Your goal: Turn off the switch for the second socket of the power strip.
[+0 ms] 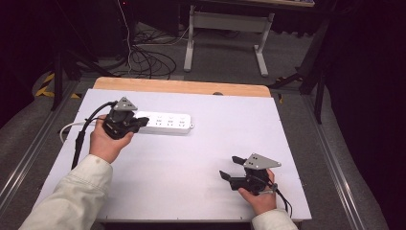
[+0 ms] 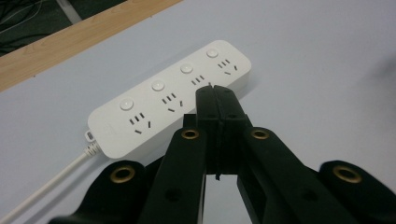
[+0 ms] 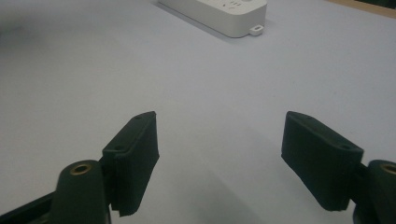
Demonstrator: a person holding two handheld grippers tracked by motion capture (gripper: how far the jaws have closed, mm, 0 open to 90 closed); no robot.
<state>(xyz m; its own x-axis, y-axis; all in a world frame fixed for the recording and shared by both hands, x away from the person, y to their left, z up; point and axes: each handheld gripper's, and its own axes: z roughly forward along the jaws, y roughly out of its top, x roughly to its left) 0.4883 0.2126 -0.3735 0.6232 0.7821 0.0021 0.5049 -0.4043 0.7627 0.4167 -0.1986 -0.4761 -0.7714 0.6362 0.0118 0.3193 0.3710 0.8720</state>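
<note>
Table (image 1: pixel 191 158): pale grey-white top with a wooden strip along its far edge; bears all items below.

Power strip (image 1: pixel 165 123): white, four socket groups each with a round button; lies flat on the far left part of the table, long side running left to right; its white cord (image 2: pixel 56 179) leaves the left end toward the table's left edge; a small mounting tab at the right end.

Left gripper (image 1: pixel 140 121): held in the person's left hand (image 1: pixel 109 141); jaws pressed fully together with nothing between them; tips poised over the near edge of the power strip beside the third socket group; whether they touch it cannot be told.

Right gripper (image 1: pixel 231 166): held in the right hand at the near right of the table, well apart from the power strip; jaws spread wide, holding nothing.
</note>
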